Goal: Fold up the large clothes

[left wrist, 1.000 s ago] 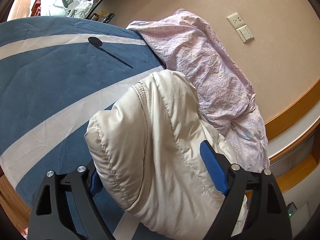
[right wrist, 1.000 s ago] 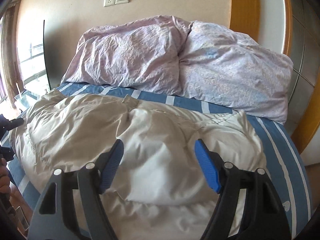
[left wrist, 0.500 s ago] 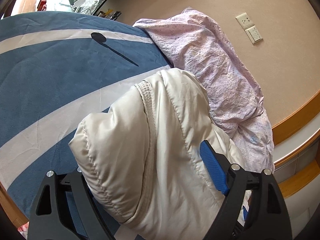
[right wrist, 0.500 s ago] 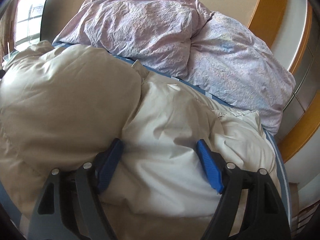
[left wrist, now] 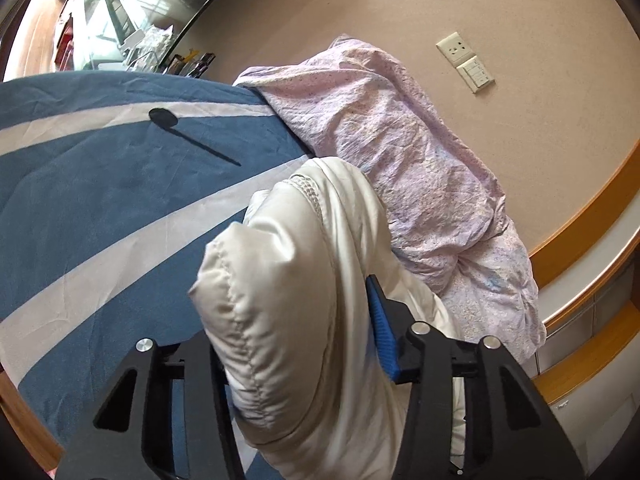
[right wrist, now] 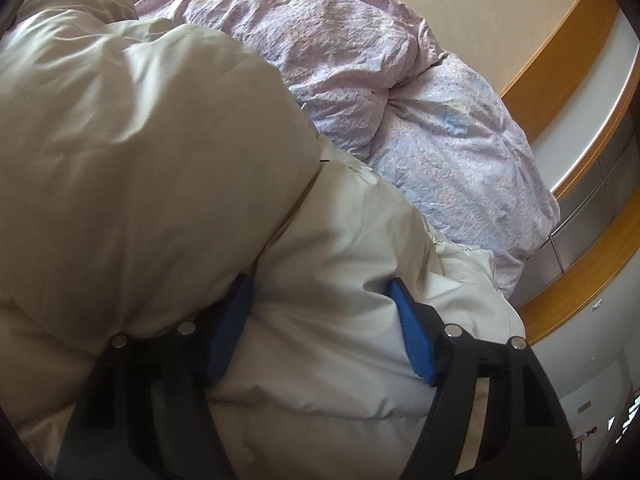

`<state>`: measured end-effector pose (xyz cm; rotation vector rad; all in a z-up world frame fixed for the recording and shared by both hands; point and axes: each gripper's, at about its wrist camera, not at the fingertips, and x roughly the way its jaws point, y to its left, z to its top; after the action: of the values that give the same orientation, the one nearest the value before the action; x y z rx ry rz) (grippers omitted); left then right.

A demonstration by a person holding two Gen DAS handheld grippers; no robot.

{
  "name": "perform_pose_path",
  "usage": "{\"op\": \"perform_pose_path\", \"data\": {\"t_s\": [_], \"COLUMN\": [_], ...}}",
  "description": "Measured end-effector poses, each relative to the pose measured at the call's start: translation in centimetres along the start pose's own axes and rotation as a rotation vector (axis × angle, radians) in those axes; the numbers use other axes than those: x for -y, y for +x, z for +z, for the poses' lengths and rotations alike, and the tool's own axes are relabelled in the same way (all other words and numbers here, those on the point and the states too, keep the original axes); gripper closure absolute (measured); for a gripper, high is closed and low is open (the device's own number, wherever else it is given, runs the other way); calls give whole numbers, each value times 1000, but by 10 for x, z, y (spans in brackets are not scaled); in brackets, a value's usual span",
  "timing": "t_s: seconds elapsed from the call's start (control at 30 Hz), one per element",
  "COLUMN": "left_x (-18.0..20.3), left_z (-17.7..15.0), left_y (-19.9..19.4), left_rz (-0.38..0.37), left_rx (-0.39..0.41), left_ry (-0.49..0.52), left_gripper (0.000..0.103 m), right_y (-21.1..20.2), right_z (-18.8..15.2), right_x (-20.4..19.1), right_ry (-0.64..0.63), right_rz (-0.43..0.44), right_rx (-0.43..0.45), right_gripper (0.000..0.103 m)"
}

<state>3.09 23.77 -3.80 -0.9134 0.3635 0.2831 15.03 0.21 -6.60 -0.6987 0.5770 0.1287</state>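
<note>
- Striped bedspread is carrying the puffy cream jacket, bunching near the pillows.
- Left gripper is apparently clamping a fold; right gripper is gaping around padding.
- Slippery fill risks sliding free.

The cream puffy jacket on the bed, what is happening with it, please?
A person with a handheld gripper in each hand is folding the cream quilted puffer jacket on the blue and white striped bed cover. The left gripper has a raised bundle of it between its fingers. The right gripper is pressed into the jacket, with padding between its blue pads. One part is lifted over the rest. Crumpled lilac pillows lie behind.
</note>
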Motion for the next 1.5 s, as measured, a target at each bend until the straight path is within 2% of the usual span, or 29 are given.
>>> {"op": "perform_pose_path", "data": {"t_s": [0.1,0.33,0.4,0.5,0.6,0.73,0.83,0.97,1.07,1.17,1.3,1.4,1.5], "left_x": [20,90,116,148,179,212,236,265,284,299,313,318,321], "left_z": [2,-3,-9,-20,-33,-55,-75,-106,-135,-165,-201,-222,-244], "left_y": [-9,-30,-33,-43,-49,-52,-44,-24,-5,15,37,46,51], "left_rz": [-72,-280,-330,-389,-438,-505,-558,-629,-663,-671,-665,-657,-641], "left_rx": [27,89,103,113,116,84,40,-66,-159,-247,-326,-346,-357], "left_ry": [45,217,280,365,438,513,562,600,630,669,722,770,845], "left_gripper": [66,69,69,69,69,69,69,69,69,69,69,69,69], "right_y": [1,1,0,-8,-23,-33,-25,-7,1,7,13,14,14], "right_z": [1,2,2,-1,-15,-43,-67,-97,-117,-134,-149,-150,-141], "right_x": [0,10,18,39,79,152,204,257,286,315,343,358,369], "right_ry": [-5,-2,-3,-3,57,220,357,495,599,707,809,851,866], "right_rz": [-2,36,56,94,129,134,132,81,84,130,258,377,536], "right_rx": [3,37,57,104,152,179,142,82,57,42,53,77,113], "right_gripper": [33,32,30,19,16,11,9,9,9,9,9,9,9]}}
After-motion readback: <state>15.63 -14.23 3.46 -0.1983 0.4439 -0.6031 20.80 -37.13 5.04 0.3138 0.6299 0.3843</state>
